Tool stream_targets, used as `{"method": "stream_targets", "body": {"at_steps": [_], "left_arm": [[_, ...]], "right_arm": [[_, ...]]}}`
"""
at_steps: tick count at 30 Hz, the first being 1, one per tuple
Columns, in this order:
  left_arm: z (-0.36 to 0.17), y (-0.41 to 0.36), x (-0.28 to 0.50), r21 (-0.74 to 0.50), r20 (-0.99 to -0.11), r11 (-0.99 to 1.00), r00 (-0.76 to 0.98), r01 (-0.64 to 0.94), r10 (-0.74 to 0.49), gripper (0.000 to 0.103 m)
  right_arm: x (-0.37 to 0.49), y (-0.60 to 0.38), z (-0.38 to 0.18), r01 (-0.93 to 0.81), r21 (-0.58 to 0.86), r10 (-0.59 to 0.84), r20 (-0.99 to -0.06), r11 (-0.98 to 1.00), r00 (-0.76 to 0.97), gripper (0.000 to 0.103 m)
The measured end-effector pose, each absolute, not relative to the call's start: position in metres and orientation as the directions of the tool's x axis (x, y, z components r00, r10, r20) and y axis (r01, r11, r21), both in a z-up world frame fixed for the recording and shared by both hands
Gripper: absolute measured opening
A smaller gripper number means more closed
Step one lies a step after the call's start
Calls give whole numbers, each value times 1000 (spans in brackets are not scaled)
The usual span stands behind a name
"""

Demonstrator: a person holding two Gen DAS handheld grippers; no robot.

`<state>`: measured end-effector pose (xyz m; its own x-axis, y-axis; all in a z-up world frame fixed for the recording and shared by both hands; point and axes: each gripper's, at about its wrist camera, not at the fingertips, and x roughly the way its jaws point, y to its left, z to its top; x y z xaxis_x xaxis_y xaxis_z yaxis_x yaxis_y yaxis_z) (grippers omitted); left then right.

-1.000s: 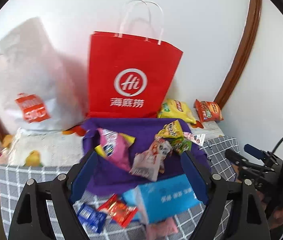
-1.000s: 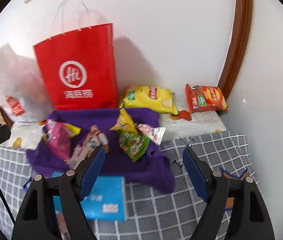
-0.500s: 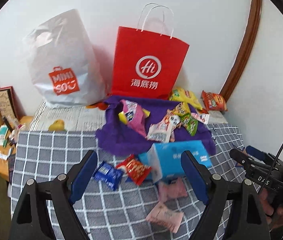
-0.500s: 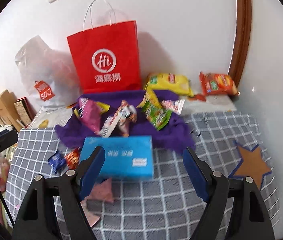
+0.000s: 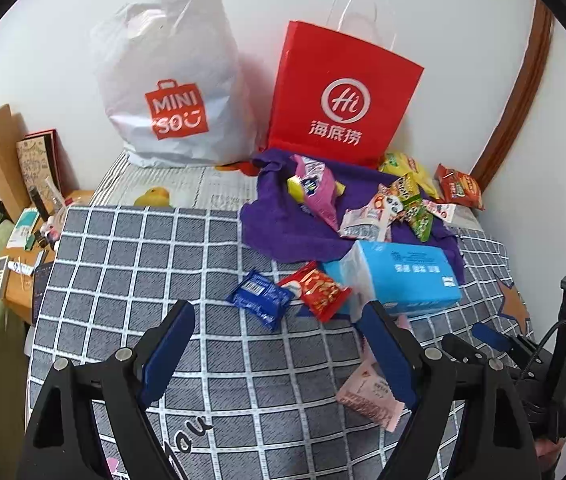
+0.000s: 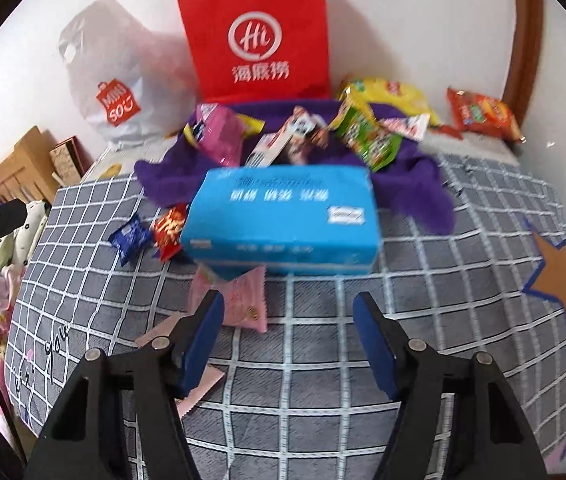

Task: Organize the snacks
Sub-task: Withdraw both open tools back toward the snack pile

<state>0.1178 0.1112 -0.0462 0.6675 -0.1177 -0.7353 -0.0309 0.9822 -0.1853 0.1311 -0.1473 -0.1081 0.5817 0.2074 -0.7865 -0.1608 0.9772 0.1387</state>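
Several snack packets lie on a purple cloth [image 5: 283, 228] [image 6: 415, 184] at the back of the checked bed cover. A blue tissue pack [image 5: 403, 280] [image 6: 283, 220] lies in front of it. A small blue packet [image 5: 259, 298] [image 6: 129, 238] and a red packet [image 5: 319, 290] [image 6: 169, 230] lie to its left, pink packets [image 5: 371, 394] [image 6: 245, 300] nearer to me. My left gripper [image 5: 279, 320] is open and empty, above the cover short of the blue packet. My right gripper [image 6: 287, 304] is open and empty, just short of the tissue pack.
A red paper bag [image 5: 343, 96] [image 6: 259, 36] and a white plastic bag [image 5: 171, 80] [image 6: 115, 72] stand against the wall. Yellow [image 6: 387, 92] and orange [image 6: 483, 114] chip bags lie at the back right. A cluttered side table [image 5: 15, 248] stands left of the bed.
Both grippers have pulled back and risen from the purple cloth, so more of the bed cover and the loose packets in front show. Both stay open and empty.
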Motion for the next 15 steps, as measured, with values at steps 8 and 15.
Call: {"method": "stream_targets", "body": {"at_steps": [8, 15], "left_arm": [[-63, 122, 122, -189, -757, 981, 643, -44, -117, 84], [-82, 128, 136, -195, -783, 979, 610, -54, -123, 84]], "right_arm": [[150, -123, -134, -206, 186, 268, -813, 961, 516, 72], [168, -108, -155, -222, 234, 314, -825, 947, 470, 73]]}}
